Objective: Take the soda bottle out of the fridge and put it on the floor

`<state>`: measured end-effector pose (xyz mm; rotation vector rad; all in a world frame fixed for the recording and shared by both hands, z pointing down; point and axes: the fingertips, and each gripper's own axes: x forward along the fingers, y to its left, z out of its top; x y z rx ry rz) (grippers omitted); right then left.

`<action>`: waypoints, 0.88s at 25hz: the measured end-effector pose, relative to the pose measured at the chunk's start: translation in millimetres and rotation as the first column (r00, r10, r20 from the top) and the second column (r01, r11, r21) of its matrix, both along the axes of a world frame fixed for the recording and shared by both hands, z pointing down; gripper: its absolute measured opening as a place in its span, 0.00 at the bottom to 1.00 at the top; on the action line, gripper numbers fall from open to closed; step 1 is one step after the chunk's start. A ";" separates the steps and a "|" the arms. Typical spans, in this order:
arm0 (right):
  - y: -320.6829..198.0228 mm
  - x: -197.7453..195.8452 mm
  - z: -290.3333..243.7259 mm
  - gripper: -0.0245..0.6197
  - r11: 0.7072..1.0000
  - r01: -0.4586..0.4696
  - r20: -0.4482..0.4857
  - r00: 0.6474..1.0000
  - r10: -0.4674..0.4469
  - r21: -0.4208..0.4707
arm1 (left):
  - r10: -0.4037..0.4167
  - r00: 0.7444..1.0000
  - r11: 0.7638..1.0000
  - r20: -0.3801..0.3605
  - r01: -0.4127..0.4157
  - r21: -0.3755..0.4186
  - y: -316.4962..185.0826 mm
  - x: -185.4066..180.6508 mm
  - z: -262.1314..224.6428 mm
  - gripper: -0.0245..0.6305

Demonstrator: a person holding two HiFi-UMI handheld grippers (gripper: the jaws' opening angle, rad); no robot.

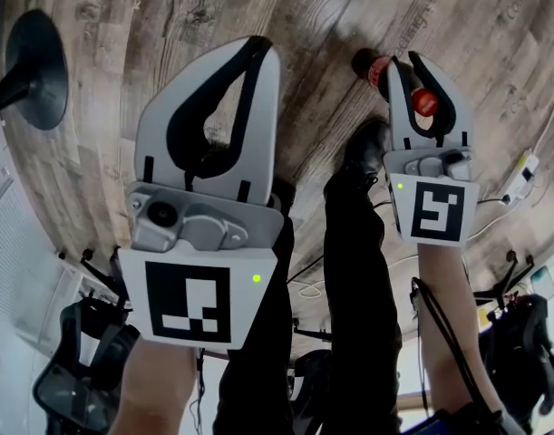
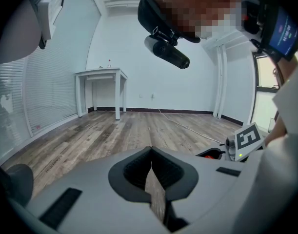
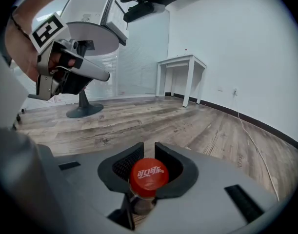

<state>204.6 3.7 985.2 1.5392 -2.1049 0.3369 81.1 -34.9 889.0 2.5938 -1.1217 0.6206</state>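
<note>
The soda bottle (image 1: 368, 65) has a dark body and a red cap (image 1: 425, 102). It hangs upright over the wood floor (image 1: 204, 16), neck up. My right gripper (image 1: 405, 62) is shut on its neck just under the cap. In the right gripper view the red cap (image 3: 149, 176) sits between the two dark pads, which press on the neck from both sides. My left gripper (image 1: 260, 49) is held beside it on the left, higher and closer to the head camera. Its jaws are shut with the tips touching and nothing between them (image 2: 150, 151). No fridge is in view.
The person's dark trouser legs and a black shoe (image 1: 367, 143) stand just beside the bottle. A black round stand base (image 1: 36, 62) is at the far left. A white table (image 2: 101, 74) stands by the wall. Cables and a power strip (image 1: 521, 178) lie on the right.
</note>
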 end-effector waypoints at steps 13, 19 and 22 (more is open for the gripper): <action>1.1 -13.3 9.5 0.19 0.995 0.092 -0.041 0.995 -0.093 -0.031 | 0.000 1.000 1.000 0.001 0.000 0.003 -5.4 9.8 -8.7 0.06; 12.3 -21.1 13.9 0.26 0.987 0.138 -0.051 0.988 -0.142 -0.082 | -0.011 1.000 1.000 -0.002 0.011 0.017 -6.7 8.1 -23.7 0.06; 11.9 -23.7 9.1 0.32 0.985 0.152 -0.042 0.987 -0.156 -0.081 | -0.018 1.000 1.000 -0.003 0.018 0.024 -6.7 5.1 -31.1 0.06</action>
